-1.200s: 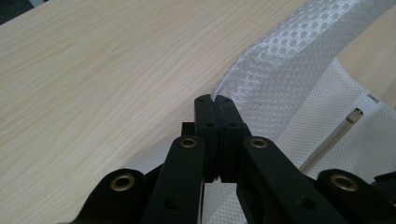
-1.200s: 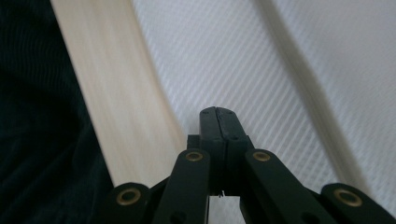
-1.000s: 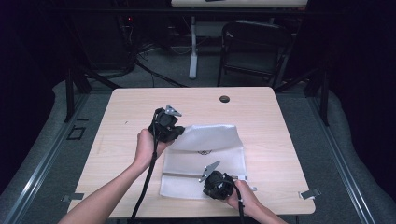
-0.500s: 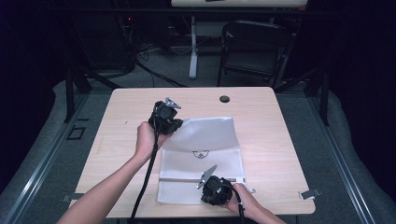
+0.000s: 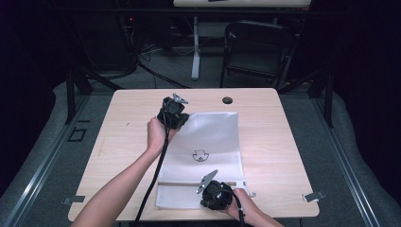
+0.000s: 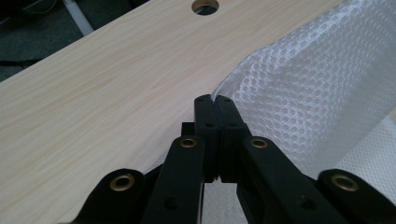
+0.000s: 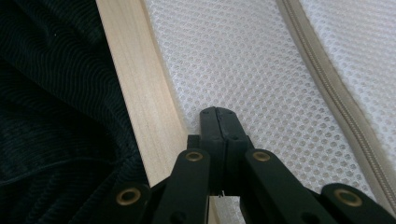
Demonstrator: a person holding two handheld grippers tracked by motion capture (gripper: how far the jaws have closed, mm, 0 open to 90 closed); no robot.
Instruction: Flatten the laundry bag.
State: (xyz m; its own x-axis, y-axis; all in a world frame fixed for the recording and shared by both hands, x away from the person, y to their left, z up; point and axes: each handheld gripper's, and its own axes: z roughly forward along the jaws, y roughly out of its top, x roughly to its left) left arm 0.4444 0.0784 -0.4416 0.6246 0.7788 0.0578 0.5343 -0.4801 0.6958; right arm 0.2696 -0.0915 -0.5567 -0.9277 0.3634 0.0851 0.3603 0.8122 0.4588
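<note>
High view, bag position: a white mesh bag (image 5: 208, 151) lies flat on the wooden table (image 5: 283, 142), centre to the 6 o'clock edge, with a small dark emblem (image 5: 201, 155) mid-panel and a zipper (image 5: 189, 183) running across near the front
High view, left gripper (image 5: 174, 113): held at the bag's far corner, about 11 o'clock of the bag
High view, right gripper (image 5: 215, 195): held at the bag's near edge, about 6 o'clock, just in front of the zipper line
High view, other: a round hole (image 5: 227, 100) in the table at 12 o'clock; a chair (image 5: 257, 52) beyond the table

Left gripper view, claw state: jaws pressed together, pinching the corner of the mesh, which rises off the table towards 2 o'clock in a loose fold

Right gripper view, claw state: jaws closed tight against the mesh by the table's front edge; whether fabric is actually clamped between them I cannot tell
Right gripper view, zipper: runs from 12 o'clock down to 4 o'clock, beside the jaws

Handling judgement: light, soft, limp netting; it will sag and crease rather than hold shape, and open weave may snag
Hold points: corners, seamed edges or zipper tape, judged firmer than open mesh
</note>
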